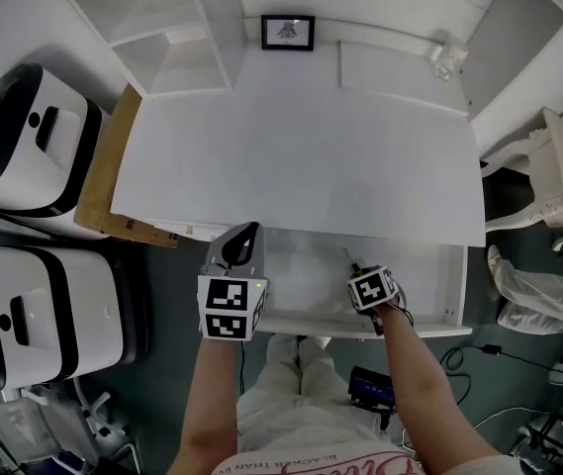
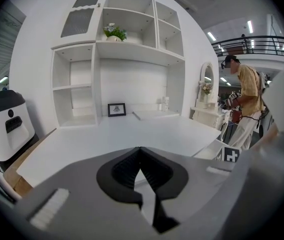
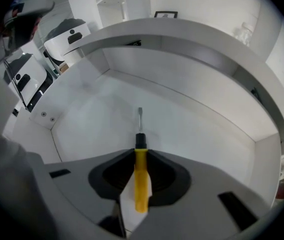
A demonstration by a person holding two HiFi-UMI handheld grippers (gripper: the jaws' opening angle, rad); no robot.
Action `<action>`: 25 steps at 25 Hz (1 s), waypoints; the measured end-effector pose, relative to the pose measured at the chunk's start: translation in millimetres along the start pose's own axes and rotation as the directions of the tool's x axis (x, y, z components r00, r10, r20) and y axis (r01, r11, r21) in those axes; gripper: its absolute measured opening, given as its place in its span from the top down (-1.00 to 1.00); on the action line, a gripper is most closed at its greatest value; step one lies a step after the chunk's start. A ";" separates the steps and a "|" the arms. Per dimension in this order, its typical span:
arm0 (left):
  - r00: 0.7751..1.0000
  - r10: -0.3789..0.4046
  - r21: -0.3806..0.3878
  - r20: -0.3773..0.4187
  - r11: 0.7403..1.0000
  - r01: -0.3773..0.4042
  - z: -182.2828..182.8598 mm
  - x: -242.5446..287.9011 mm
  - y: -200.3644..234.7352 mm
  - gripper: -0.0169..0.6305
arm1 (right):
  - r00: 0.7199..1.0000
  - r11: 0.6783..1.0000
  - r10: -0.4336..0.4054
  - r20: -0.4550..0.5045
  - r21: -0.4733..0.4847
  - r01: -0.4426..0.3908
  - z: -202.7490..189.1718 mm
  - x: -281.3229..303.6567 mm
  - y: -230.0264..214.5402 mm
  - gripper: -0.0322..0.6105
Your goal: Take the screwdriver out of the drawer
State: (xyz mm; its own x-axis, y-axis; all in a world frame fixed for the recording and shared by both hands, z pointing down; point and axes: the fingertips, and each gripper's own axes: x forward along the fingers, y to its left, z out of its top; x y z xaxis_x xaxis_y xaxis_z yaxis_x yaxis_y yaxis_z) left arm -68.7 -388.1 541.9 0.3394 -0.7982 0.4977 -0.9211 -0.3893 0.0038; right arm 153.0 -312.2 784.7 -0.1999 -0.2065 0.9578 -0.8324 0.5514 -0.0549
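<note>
The screwdriver [image 3: 140, 179], with a yellow handle, a black collar and a thin metal shaft, lies in the open white drawer [image 3: 191, 134] with its tip toward the drawer's back wall. My right gripper [image 3: 140, 154] points steeply down into the drawer, and its black pads clamp the yellow handle from both sides. In the head view the right gripper [image 1: 360, 270] is over the drawer [image 1: 301, 323] at mid-right, and the screwdriver's shaft [image 1: 349, 258] pokes out past it. My left gripper [image 1: 249, 231] hovers at the drawer's left end, jaws shut and empty; in the left gripper view its tips [image 2: 141, 150] meet.
The white desk top [image 1: 301, 156] overhangs the drawer's back. On it stand a small framed picture [image 1: 287, 32] and a glass item [image 1: 446, 57]. Two white appliances [image 1: 34, 137] and a wooden board [image 1: 113, 166] are at left. A person [image 2: 244, 104] stands far off.
</note>
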 end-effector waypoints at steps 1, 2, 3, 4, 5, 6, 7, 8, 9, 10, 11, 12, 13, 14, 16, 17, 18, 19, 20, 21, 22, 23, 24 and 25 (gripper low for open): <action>1.000 -0.003 0.004 -0.001 1.000 0.003 -0.2 0.0 -0.7 0.92 | 1.000 1.000 -0.003 -0.001 0.000 0.003 0.0 -0.3 -0.2 0.62; 1.000 -0.006 0.005 -0.003 1.000 0.006 -0.4 0.1 -1.1 0.92 | 1.000 1.000 -0.003 -0.001 0.001 0.003 0.2 -0.6 -0.2 0.63; 1.000 -0.008 0.005 -0.004 1.000 0.008 -0.5 0.2 -1.3 0.92 | 1.000 1.000 -0.002 -0.002 0.004 0.002 0.6 -0.9 -0.1 0.63; 1.000 -0.010 0.004 -0.004 1.000 0.010 -0.3 0.4 -1.5 0.92 | 1.000 1.000 0.000 -0.004 0.009 0.000 1.1 -1.3 -0.1 0.63; 1.000 -0.013 0.004 -0.003 1.000 0.013 0.1 0.5 -2.0 0.92 | 1.000 1.000 -0.001 -0.009 0.013 0.001 1.0 -1.6 -0.6 0.63; 1.000 -0.016 0.006 -0.001 1.000 0.016 1.0 0.4 -3.0 0.92 | 1.000 1.000 -0.004 -0.016 0.015 0.004 -0.3 -1.6 -1.8 0.64; 1.000 -0.019 0.010 0.001 1.000 0.019 2.3 0.2 -4.4 0.92 | 1.000 1.000 -0.007 -0.024 0.020 0.008 -2.6 -1.8 -3.0 0.64; 1.000 -0.022 0.014 0.005 1.000 0.022 3.9 -0.1 -5.9 0.92 | 0.999 1.000 -0.009 -0.030 0.029 0.010 -5.0 -2.7 -3.8 0.64; 1.000 -0.025 0.018 0.009 1.000 0.025 5.7 -0.4 -7.2 0.92 | 0.999 0.999 -0.009 -0.031 0.039 0.010 -6.1 -4.7 -4.2 0.64; 1.000 -0.028 0.021 0.014 0.999 0.027 7.5 -0.6 -8.0 0.92 | 1.000 0.999 -0.008 -0.025 0.043 0.009 -4.6 -7.7 -4.4 0.64; 0.999 -0.030 0.021 0.018 0.999 0.030 9.3 -0.8 -8.4 0.92 | 1.000 0.999 -0.007 -0.015 0.044 0.008 -1.8 -11.6 -4.1 0.64; 0.999 -0.032 0.022 0.023 0.999 0.032 11.1 -1.3 -8.6 0.92 | 1.000 0.999 -0.006 -0.008 0.044 0.006 0.4 -15.4 -3.6 0.64; 0.999 -0.034 0.021 0.028 0.999 0.034 12.9 -1.9 -9.2 0.92 | 1.000 0.999 -0.005 -0.002 0.046 0.005 1.6 -18.6 -2.9 0.64; 0.999 -0.037 0.022 0.033 0.999 0.036 14.9 -2.6 -10.2 0.92 | 1.000 0.999 -0.004 0.002 0.049 0.004 2.1 -21.5 -2.4 0.64; 0.998 -0.043 0.024 0.044 0.999 0.042 19.3 -3.9 -14.0 0.92 | 1.000 0.999 -0.004 0.012 0.047 0.003 3.4 -27.8 -1.9 0.64; 0.998 -0.047 0.026 0.049 0.999 0.046 21.6 -4.5 -16.6 0.92 | 1.000 0.999 -0.005 0.017 0.047 0.004 3.7 -31.2 -2.2 0.64; 0.997 -0.052 0.029 0.054 0.998 0.051 23.7 -5.2 -19.3 0.92 | 1.000 0.999 -0.007 0.020 0.050 0.006 3.2 -34.3 -2.5 0.64; 0.997 -0.057 0.031 0.060 0.998 0.056 25.7 -6.3 -21.8 0.92 | 1.000 0.999 -0.009 0.023 0.054 0.008 2.3 -37.3 -2.4 0.64; 0.996 -0.062 0.034 0.065 0.998 0.060 27.3 -7.6 -23.7 0.92 | 1.000 0.998 -0.011 0.027 0.056 0.009 1.7 -40.1 -1.9 0.64; 0.995 -0.065 0.036 0.070 0.997 0.062 28.9 -8.9 -24.8 0.92 | 0.999 0.998 -0.012 0.031 0.058 0.011 1.6 -42.7 -1.0 0.64; 0.995 -0.066 0.038 0.075 0.997 0.064 30.8 -10.2 -25.2 0.92 | 0.999 0.998 -0.013 0.036 0.062 0.011 2.1 -45.2 0.1 0.64; 0.994 -0.068 0.040 0.081 0.997 0.065 33.2 -11.4 -25.3 0.92 | 0.999 0.998 -0.013 0.042 0.067 0.010 3.0 -47.8 0.9 0.64; 0.994 -0.069 0.041 0.087 0.997 0.066 35.8 -12.5 -25.6 0.92 | 0.999 0.997 -0.013 0.048 0.072 0.010 3.8 -50.8 1.4 0.64; 0.993 -0.072 0.041 0.093 0.997 0.068 38.4 -13.7 -26.7 0.92 | 0.998 0.997 -0.014 0.055 0.075 0.010 4.2 -54.1 1.4 0.64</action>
State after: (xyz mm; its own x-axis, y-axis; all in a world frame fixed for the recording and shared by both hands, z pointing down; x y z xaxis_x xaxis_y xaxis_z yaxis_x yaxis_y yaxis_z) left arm -41.4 -384.5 501.7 0.4211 -0.8076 0.4129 -0.8871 -0.4616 0.0018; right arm 160.4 -303.7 731.6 -0.2163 -0.2581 0.9416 -0.8708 0.4871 -0.0665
